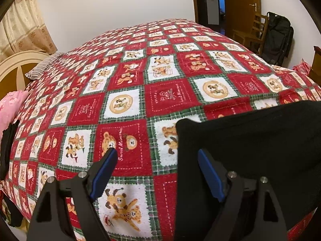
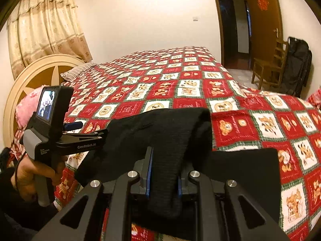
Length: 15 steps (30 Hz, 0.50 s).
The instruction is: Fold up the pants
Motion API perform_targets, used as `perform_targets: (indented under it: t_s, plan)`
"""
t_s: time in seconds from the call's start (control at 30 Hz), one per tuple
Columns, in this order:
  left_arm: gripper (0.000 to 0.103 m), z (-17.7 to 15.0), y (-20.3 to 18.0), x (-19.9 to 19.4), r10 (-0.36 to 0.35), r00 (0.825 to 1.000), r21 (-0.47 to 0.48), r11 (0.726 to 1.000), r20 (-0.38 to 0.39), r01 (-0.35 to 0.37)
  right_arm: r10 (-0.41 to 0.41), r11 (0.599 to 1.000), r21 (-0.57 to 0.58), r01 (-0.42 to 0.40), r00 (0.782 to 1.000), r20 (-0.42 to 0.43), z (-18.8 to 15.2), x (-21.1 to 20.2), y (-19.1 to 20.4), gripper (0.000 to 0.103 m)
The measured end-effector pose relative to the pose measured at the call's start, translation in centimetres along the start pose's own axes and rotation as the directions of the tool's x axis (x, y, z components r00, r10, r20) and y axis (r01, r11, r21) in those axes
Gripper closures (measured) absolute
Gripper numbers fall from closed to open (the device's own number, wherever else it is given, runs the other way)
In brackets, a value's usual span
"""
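Black pants (image 1: 250, 140) lie on the near part of a bed with a red, white and green bear-pattern cover (image 1: 124, 104). In the left wrist view my left gripper (image 1: 156, 152) is open, its blue-padded fingers (image 1: 106, 170) spread; the right finger overlaps the pants' left edge. In the right wrist view my right gripper (image 2: 164, 172) is shut on a raised fold of the pants (image 2: 160, 132), which drapes between the blue pads. The left gripper (image 2: 74, 125) shows at the left of that view, held by a hand beside the pants.
A cream round headboard (image 2: 30, 76), a striped pillow (image 2: 78, 72) and a pink pillow (image 1: 8, 108) are at the bed's left. A wooden chair (image 2: 268, 68) and black bag (image 2: 297, 68) stand by the open door at the right. Another dark cloth (image 1: 6, 146) lies at the left edge.
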<state>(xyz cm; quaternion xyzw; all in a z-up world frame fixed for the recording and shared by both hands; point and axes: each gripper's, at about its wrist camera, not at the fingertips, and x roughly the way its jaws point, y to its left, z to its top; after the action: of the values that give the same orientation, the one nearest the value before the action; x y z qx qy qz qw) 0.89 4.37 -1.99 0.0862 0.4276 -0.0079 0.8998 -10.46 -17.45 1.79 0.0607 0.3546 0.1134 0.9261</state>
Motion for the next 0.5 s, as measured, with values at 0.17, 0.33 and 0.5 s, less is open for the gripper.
perform_targets:
  t_s: [0.17,0.33,0.5]
  plan:
    - [0.019,-0.1,-0.7,0.0,0.0,1.0,0.016,1.0,-0.003,0.0,-0.034,0.999,0.035,0.034,0.999,0.0,-0.5,-1.3,-2.3,0.084]
    - [0.019,0.0,-1.0,-0.2,0.003,1.0,0.022,1.0,-0.001,-0.003,-0.096,0.995,0.032,0.096,0.995,-0.003,-1.3,-2.5,-4.1,0.084]
    - [0.019,0.0,-1.5,-0.3,0.005,1.0,0.036,0.999,0.0,-0.005,-0.126,0.989,0.069,0.13,0.99,-0.057,-3.0,-1.3,-5.9,0.084]
